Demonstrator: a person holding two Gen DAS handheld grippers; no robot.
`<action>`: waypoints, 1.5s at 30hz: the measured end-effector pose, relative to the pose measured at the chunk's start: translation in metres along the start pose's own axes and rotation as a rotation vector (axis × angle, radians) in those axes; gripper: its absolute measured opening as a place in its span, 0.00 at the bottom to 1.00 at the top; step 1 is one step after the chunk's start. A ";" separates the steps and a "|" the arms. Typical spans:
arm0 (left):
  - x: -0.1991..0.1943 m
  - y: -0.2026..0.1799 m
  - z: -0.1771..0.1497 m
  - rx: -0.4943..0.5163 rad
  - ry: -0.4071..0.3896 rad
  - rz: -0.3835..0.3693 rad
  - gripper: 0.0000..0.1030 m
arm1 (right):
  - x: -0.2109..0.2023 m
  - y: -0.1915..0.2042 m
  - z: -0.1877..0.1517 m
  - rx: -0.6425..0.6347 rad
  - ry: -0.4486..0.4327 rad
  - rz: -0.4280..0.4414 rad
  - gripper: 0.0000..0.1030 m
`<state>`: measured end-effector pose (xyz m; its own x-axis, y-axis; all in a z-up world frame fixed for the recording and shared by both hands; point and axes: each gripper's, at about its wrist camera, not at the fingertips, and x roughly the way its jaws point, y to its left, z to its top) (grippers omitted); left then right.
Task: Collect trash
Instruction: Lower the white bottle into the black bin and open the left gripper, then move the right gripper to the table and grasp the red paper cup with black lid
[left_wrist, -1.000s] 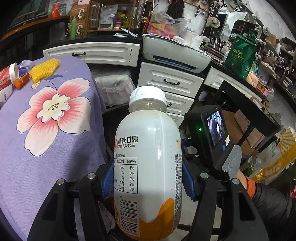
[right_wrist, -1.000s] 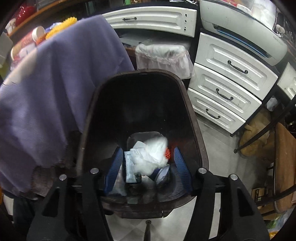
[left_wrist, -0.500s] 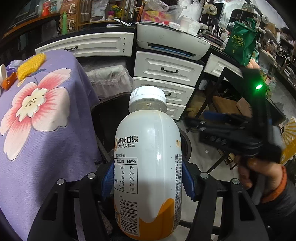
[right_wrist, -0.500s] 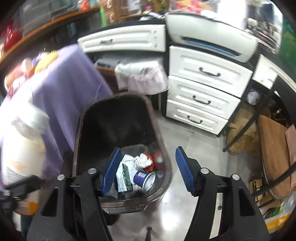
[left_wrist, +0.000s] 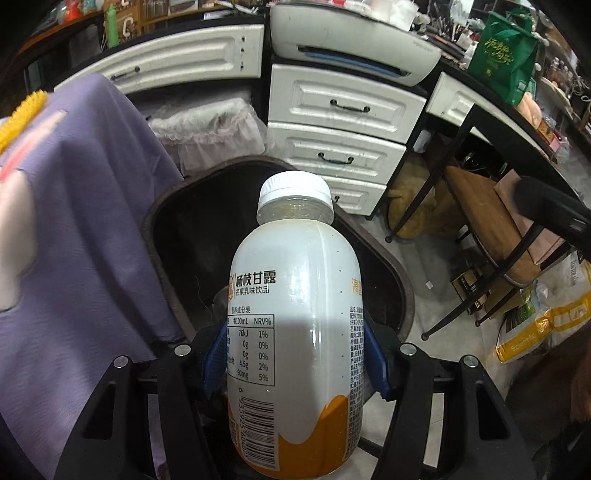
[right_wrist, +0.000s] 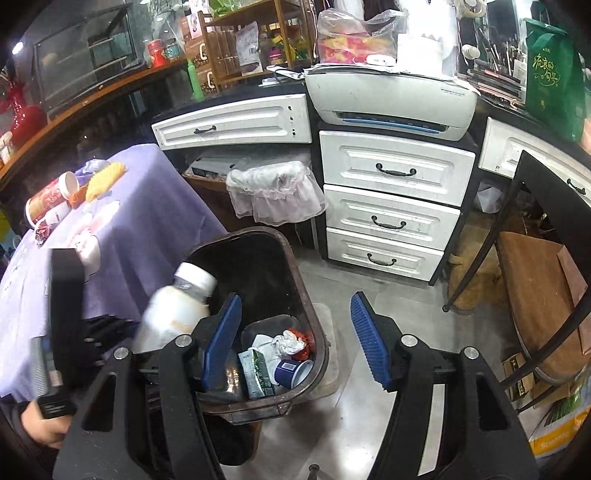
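My left gripper (left_wrist: 295, 354) is shut on a white drink bottle (left_wrist: 295, 332) with a white cap and orange base, its blue pads pressed on both sides. The bottle hangs over the mouth of the dark brown bin (left_wrist: 397, 273) on the floor. In the right wrist view the same bottle (right_wrist: 177, 306) shows at the left, tilted over the bin (right_wrist: 321, 354), which holds crumpled tissue, a small carton and a blue cup. My right gripper (right_wrist: 295, 343) is open and empty, raised above the bin's right side.
A table with a purple flowered cloth (right_wrist: 155, 221) stands left of the bin, with a cup, a yellow foam net and wrappers on it. White drawers (right_wrist: 391, 210) and a printer (right_wrist: 388, 99) stand behind. A lined white basket (right_wrist: 273, 192), a black chair frame (right_wrist: 517, 229) and bags crowd the floor.
My left gripper has sunk with the bottle towards the bin, which now fills the view below it. My right gripper has risen and pulled back out of the bin, empty.
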<state>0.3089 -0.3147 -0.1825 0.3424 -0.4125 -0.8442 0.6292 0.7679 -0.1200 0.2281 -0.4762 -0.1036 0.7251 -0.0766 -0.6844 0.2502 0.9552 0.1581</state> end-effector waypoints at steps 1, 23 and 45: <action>0.005 0.000 0.001 -0.004 0.010 0.000 0.59 | 0.000 -0.001 0.000 0.003 0.001 0.004 0.61; 0.028 -0.001 0.002 -0.008 0.058 -0.005 0.68 | 0.003 -0.005 -0.003 0.053 0.000 0.027 0.61; -0.128 0.019 -0.021 0.027 -0.215 -0.017 0.85 | 0.001 0.028 0.007 -0.025 -0.006 0.067 0.66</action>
<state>0.2625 -0.2371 -0.0881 0.4708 -0.5230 -0.7105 0.6540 0.7474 -0.1168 0.2403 -0.4518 -0.0945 0.7432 -0.0138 -0.6689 0.1848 0.9651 0.1855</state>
